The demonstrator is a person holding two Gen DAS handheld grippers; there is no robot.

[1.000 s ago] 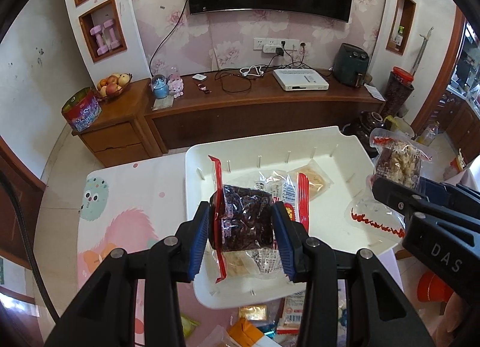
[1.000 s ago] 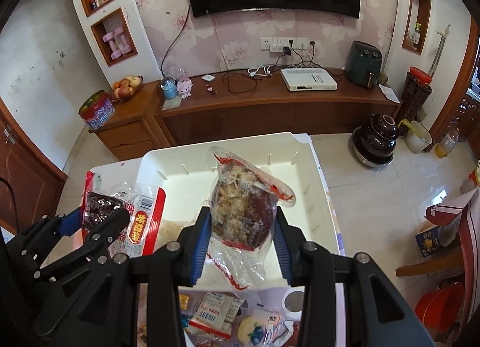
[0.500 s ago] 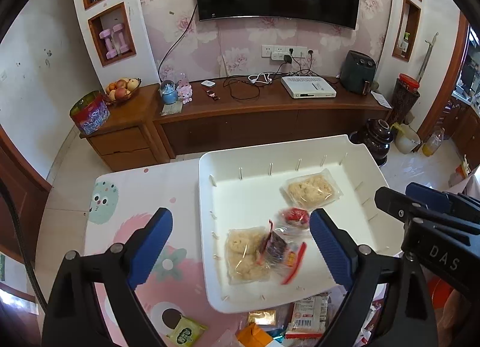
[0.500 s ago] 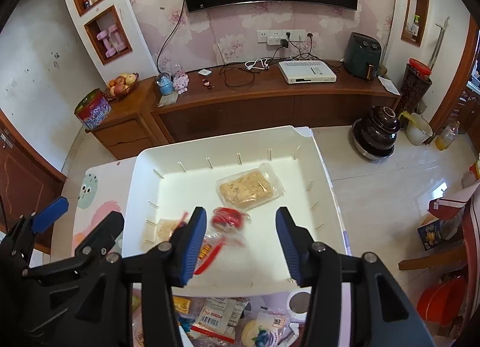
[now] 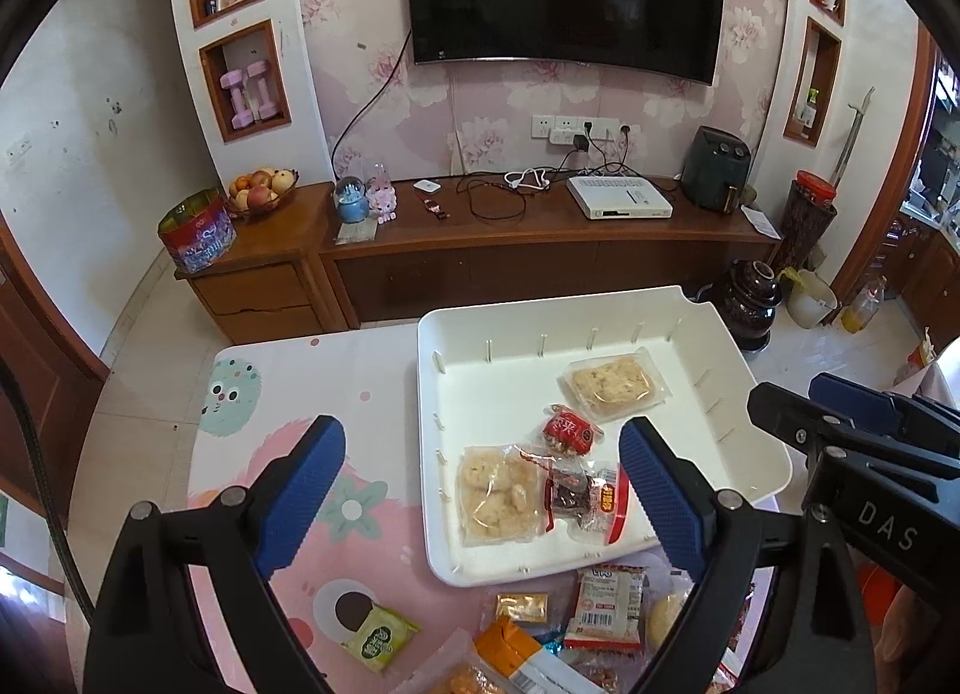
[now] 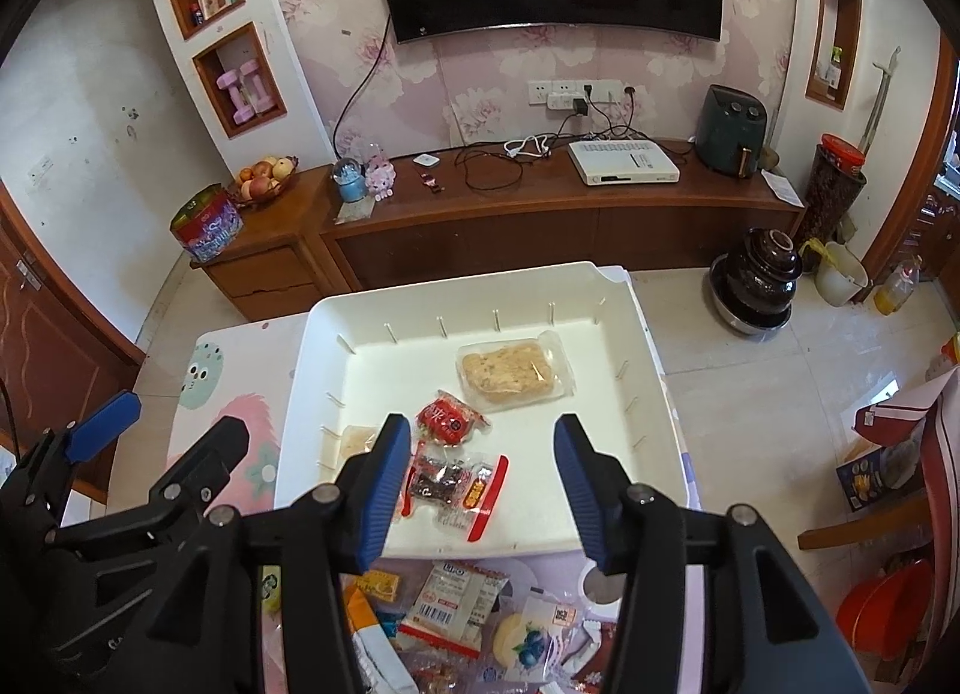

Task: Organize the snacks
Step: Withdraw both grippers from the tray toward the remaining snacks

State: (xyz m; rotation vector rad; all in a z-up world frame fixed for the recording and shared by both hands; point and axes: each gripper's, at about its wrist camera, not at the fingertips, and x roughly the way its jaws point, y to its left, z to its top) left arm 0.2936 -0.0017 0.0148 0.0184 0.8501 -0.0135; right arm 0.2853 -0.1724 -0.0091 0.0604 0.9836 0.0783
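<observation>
White plastic rectangular tray [image 5: 744, 472], ribbed along its inner walls, standing on the desk [image 5: 360, 394] under a pink cartoon-print cloth; holds four snack packets. Item one: clear packet with red edges and dark dried fruit [image 5: 585, 499], lying flat near the tray's front edge, just beside and partly over item two, a clear packet of pale round biscuits [image 5: 495, 493]. A second ago the left tool [image 5: 480, 502] was clamped on the dark-fruit packet and the right tool [image 6: 483, 484] on a clear bag of pale pieces; both packets now lie in the tray, and both tools hang above its front edge with jaws spread wide and nothing between them. Judged meaning: one delivery finished, both tools free for the next pick. Item three: small round red-wrapped sweet [image 5: 567, 433] bearing white Chinese characters, not legible at this size, mid-tray. Item four: clear packet of a pale rectangular cake [image 5: 612, 382], toward the far right corner. Unsorted stock on the desk in front of the tray: white packet with red trim and a barcode [image 5: 606, 604], its blue logo too small to read with confidence; green-and-white square sachet [image 5: 379, 637]; small gold-wrapped piece [image 5: 522, 607]; orange packet [image 5: 510, 649]. Legible writing: "DAS" in white on the right tool's black body, seen from the left wrist view.
</observation>
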